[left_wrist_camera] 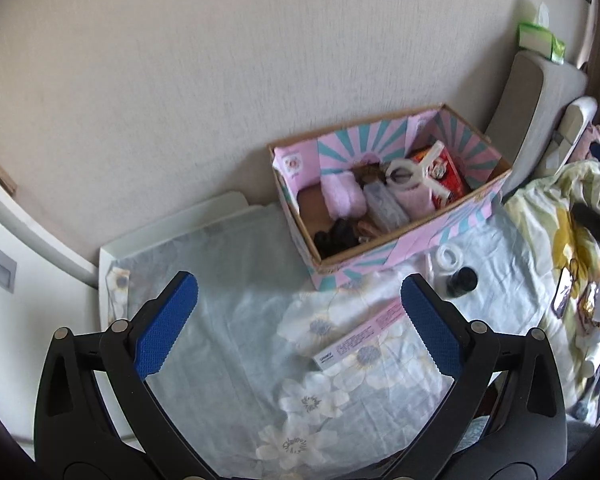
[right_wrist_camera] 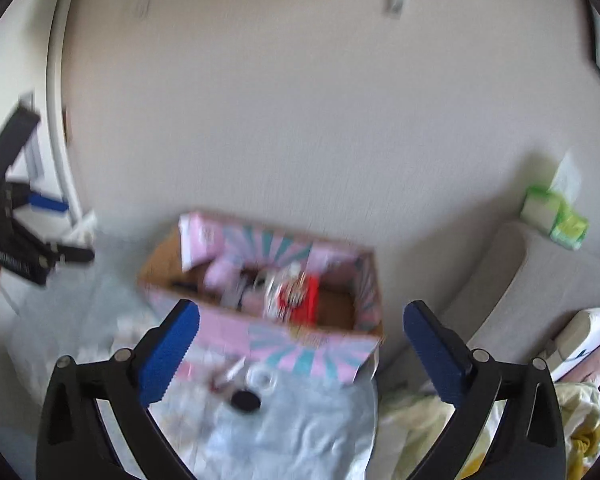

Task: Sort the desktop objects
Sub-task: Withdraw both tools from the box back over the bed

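Observation:
An open cardboard box [left_wrist_camera: 380,258] with pink and teal rays stands against the wall, holding pink fluffy items [left_wrist_camera: 342,198], a white plastic piece [left_wrist_camera: 404,174] and a red packet [left_wrist_camera: 448,176]. In front of it on the floral cloth lie a flat pink carton [left_wrist_camera: 364,336], a black bottle [left_wrist_camera: 462,282] and a clear ring [left_wrist_camera: 446,256]. My left gripper [left_wrist_camera: 300,320] hangs open over the cloth, with nothing between its blue pads. My right gripper [right_wrist_camera: 300,344] is open and empty in front of the box [right_wrist_camera: 260,344], above the black bottle [right_wrist_camera: 244,400] and ring [right_wrist_camera: 262,378]. The right wrist view is blurred.
A grey cushion [left_wrist_camera: 540,92] stands right of the box with a green tissue pack [left_wrist_camera: 540,38] on top. Yellow-flowered bedding [left_wrist_camera: 560,220] with small items lies at the right. A white board [left_wrist_camera: 172,224] edges the cloth at the left. The left gripper [right_wrist_camera: 66,230] shows at far left.

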